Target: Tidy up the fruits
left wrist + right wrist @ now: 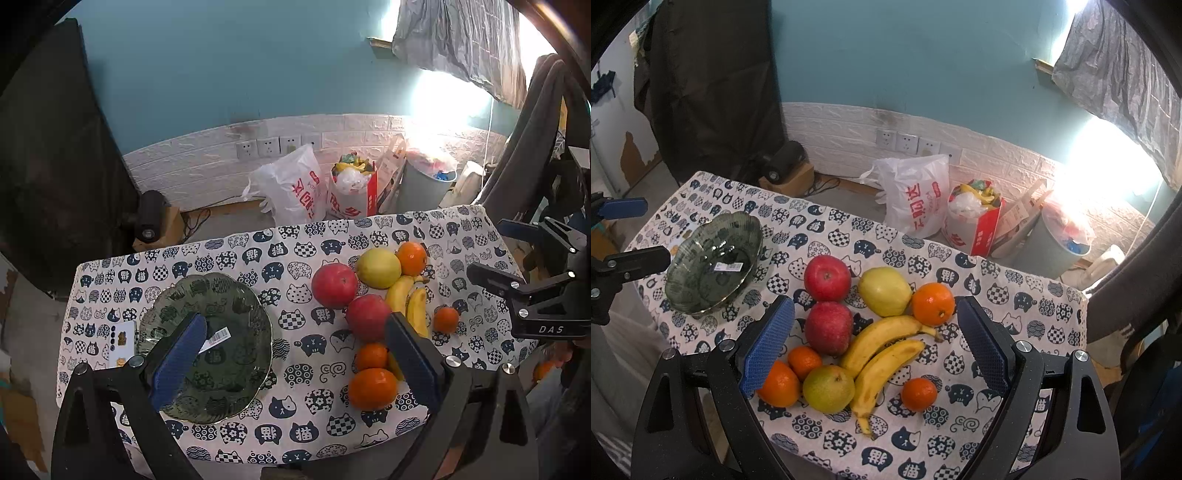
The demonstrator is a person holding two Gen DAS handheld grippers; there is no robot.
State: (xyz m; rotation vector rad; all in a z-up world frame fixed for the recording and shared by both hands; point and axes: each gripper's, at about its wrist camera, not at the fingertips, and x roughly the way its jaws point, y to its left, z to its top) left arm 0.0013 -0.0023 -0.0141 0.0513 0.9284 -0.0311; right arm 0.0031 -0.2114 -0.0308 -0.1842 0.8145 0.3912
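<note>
While both grippers hang above the table, I've got a small tabletop under a white cloth (964, 402) printed with navy cat faces. My left gripper (295, 354) is spread wide with nothing between its blue pads, over the green glass bowl (236, 369), which sits on the left side of the cloth with only a barcode sticker (218, 338) inside. My right gripper (875, 350) is just as wide apart and holds nothing, over the fruit pile.

Fruit, all loose on the cloth to the right of the bowl: 2 red apples (827, 277) touching each other, a yellow-green apple (884, 291) just beside an orange (933, 303), 2 bananas (886, 363) lying side by side, a green-yellow pear (829, 388) against them, 2 more oranges (778, 384) at the near left, and a small orange (919, 394) apart on the right.

Beyond the table I see a teal wall (905, 66) over white brick-look panelling (846, 125) with a row of sockets (907, 143). On the floor: a white plastic bag (918, 199) with red lettering, a red-and-white bag (975, 221) stuffed with rubbish, a grey bin (1056, 240). Dark cloth (713, 85) hangs at left; glare pours from under a grey curtain (1115, 70) at right.
</note>
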